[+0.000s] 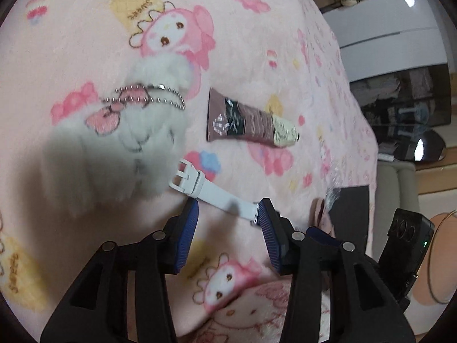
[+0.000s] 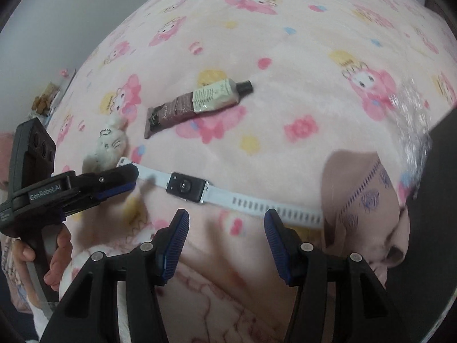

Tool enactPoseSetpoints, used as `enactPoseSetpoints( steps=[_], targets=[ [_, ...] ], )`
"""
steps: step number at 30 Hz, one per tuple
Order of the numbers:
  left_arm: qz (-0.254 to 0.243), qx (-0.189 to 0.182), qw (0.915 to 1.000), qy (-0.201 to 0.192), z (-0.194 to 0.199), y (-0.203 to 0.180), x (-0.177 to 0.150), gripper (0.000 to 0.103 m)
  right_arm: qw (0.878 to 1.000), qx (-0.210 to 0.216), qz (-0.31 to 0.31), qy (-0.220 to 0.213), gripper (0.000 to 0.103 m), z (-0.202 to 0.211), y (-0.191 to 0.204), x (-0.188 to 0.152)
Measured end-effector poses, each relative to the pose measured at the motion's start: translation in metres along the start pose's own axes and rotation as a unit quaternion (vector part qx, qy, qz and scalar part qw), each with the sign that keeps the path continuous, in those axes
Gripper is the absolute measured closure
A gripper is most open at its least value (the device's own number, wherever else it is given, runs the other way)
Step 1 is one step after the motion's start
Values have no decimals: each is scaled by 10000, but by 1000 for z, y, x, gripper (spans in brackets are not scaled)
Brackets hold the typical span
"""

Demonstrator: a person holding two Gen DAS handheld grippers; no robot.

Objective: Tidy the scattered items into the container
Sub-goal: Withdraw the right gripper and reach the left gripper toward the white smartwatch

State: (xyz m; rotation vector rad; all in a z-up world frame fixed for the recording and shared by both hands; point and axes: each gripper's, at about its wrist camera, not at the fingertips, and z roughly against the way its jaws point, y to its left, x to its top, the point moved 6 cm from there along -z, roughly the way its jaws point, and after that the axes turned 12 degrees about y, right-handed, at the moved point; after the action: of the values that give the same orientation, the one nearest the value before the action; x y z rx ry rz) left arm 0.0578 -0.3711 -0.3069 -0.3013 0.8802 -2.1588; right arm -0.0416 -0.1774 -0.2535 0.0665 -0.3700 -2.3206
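A white smartwatch [image 2: 187, 187] lies on the pink cartoon blanket [image 2: 285, 43]. In the left wrist view its buckle strap [image 1: 211, 190] runs between the open fingers of my left gripper [image 1: 228, 214], which is seen from the side in the right wrist view [image 2: 120, 181]. My right gripper [image 2: 227, 218] is open, just short of the holed strap [image 2: 274, 208]. A brown hand-cream tube [image 1: 248, 123] [image 2: 197, 103] and a white plush keychain with a bead chain [image 1: 125, 131] [image 2: 110, 143] lie beyond. A dark container [image 2: 434, 200] [image 1: 350, 208] sits at the right.
A beige patterned cloth [image 2: 362, 200] lies against the container, over the strap's end. A crinkled clear plastic [image 2: 414, 120] lies by the container's rim. Beyond the bed edge stand a white cabinet [image 1: 385, 23] and dark furniture [image 1: 405, 97].
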Motion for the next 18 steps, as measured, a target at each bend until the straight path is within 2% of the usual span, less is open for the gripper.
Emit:
enactPoseSetpoints(
  steps=[2, 4, 7, 9, 12, 15, 18],
  targets=[
    [176, -127, 9998, 4, -5, 6, 7, 60, 9998, -42, 169, -43, 52, 1, 9, 10],
    [286, -72, 9996, 35, -11, 11, 12, 74, 9996, 42, 286, -16, 52, -2, 18, 17],
    [350, -58, 9993, 65, -17, 10, 17, 76, 9991, 259, 295, 126, 51, -13, 23, 26],
    [333, 49, 9994, 128, -19, 9, 17, 76, 9995, 33, 246, 189, 51, -19, 21, 28],
    [208, 171, 9991, 336, -24, 4, 10, 70, 9989, -370, 258, 135, 51, -19, 16, 26],
    [133, 315, 9993, 150, -23, 0, 15, 72, 9984, -526, 116, 152, 51, -23, 8, 25],
    [-18, 488, 9988, -93, -17, -7, 23, 95, 9991, -351, 100, 205, 51, -26, 8, 25]
  ],
)
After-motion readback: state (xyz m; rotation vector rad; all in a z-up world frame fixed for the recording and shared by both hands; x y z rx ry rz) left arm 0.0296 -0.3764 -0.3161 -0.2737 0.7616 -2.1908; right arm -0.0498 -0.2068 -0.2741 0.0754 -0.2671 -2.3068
